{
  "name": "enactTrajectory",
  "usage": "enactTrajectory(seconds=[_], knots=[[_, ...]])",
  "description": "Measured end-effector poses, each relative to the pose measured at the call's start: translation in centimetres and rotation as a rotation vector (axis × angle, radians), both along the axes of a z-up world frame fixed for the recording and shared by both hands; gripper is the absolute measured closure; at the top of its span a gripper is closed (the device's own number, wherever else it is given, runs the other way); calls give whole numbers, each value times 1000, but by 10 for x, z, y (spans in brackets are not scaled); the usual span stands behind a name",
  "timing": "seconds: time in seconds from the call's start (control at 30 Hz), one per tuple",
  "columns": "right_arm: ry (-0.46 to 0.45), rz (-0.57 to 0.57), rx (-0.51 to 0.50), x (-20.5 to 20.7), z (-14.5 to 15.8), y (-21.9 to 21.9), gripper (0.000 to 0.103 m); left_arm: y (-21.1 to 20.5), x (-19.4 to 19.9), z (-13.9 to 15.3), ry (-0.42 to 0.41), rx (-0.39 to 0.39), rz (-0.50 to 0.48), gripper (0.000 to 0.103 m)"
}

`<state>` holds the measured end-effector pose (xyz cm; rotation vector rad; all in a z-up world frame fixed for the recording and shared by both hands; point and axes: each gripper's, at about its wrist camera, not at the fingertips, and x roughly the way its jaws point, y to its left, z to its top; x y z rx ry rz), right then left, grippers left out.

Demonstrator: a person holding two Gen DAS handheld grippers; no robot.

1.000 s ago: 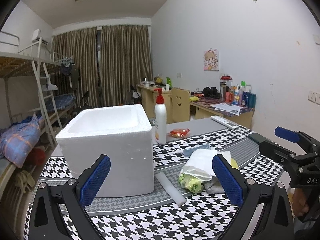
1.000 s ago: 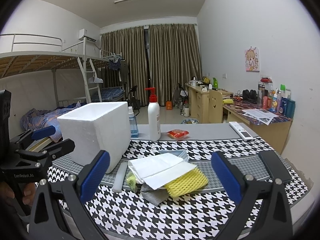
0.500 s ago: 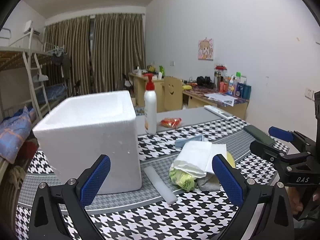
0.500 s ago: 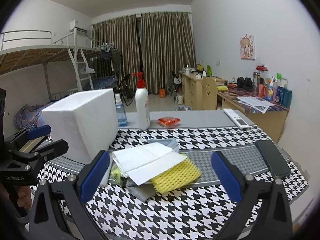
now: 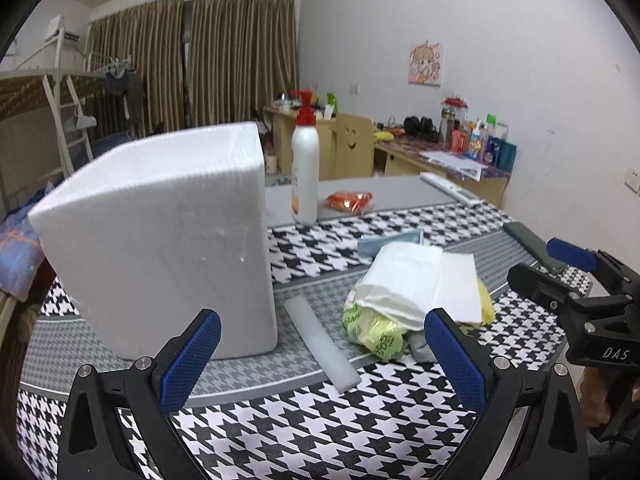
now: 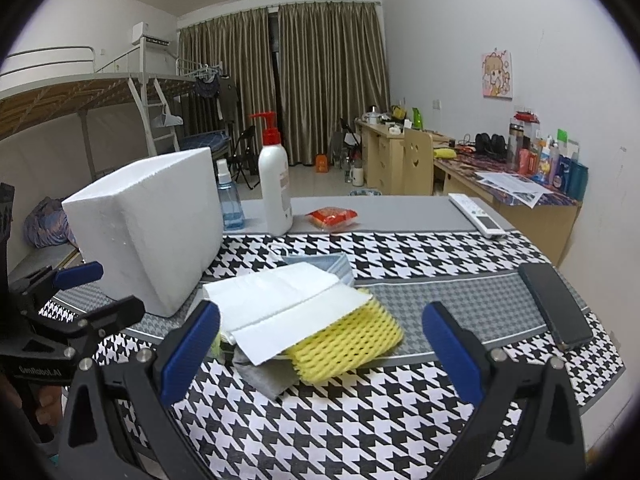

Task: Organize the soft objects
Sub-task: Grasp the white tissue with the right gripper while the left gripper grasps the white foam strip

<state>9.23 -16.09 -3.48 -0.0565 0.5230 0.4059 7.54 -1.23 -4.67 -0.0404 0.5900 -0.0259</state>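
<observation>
Both grippers' fingers spread, empty — foam strip (image 5: 322,348) shows only from left.

Yellow foam net (image 6: 347,341); houndstooth tablecloth (image 6: 400,264); perhaps-grey rag (image 6: 264,378)

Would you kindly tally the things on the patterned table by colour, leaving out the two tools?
White: 5 – foam box, pump bottle, paper sheets, foam strip, remote
Yellow or yellow-green: 2 – foam net, bag
Blue: 2 – spray bottle, face mask
Red: 1 – snack packet
Black: 1 – phone
Grey: 1 – cloth
Total: 12
</observation>
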Motion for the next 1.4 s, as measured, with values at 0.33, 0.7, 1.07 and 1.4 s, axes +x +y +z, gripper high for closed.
enactTrajectory(seconds=[0.33, 0.7, 1.07, 1.4], knots=[[40, 5, -1, 10, -7, 1, 2, -4, 14, -21, 94, 6, 10, 6], [68, 26, -5, 19, -12, 7, 10, -7, 31, -41, 198, -15, 17, 21], [71, 63, -8, 25, -11, 17, 10, -8, 40, -51, 257, -19, 31, 36], [130, 119, -21, 38, -19, 33, 18, -7, 48, -62, 316, -11, 51, 47]])
